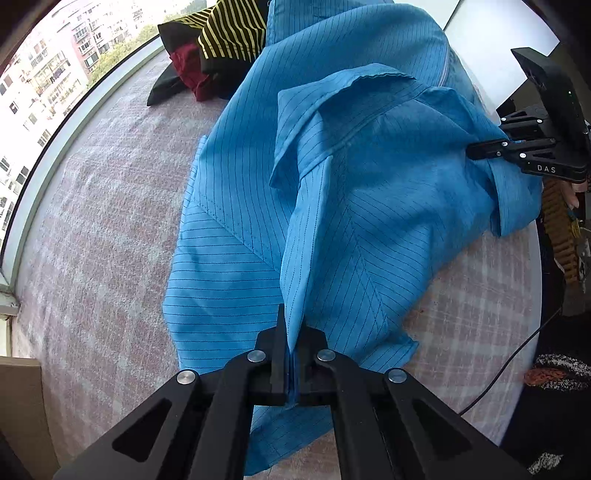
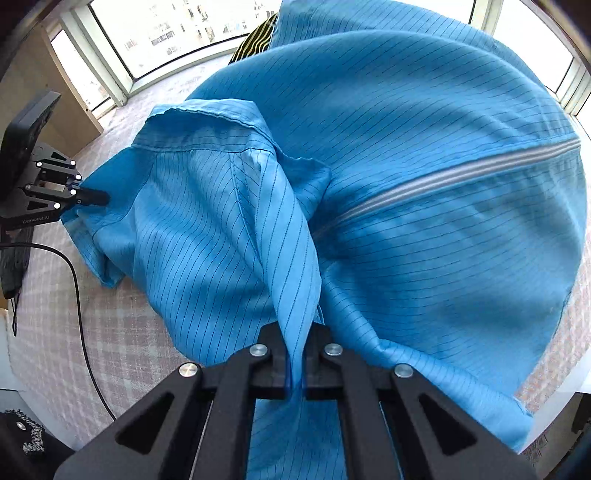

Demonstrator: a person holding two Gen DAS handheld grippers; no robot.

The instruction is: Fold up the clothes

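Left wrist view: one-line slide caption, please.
Left gripper and right gripper both pinch a blue pinstriped garment over a plaid-covered table.

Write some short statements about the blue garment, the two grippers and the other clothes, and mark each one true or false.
1. Both grippers are shut on the blue garment. True: the left gripper and the right gripper each pinch a fold of it.
2. The blue garment is plain, with no pattern. False: thin dark stripes run across it.
3. A black and yellow striped garment lies beyond the blue one. True.
4. The dark red cloth is held in the jaws. False: it lies on the pale checked cover, away from both grippers.
5. The garment has buttons. False: a grey zip shows.
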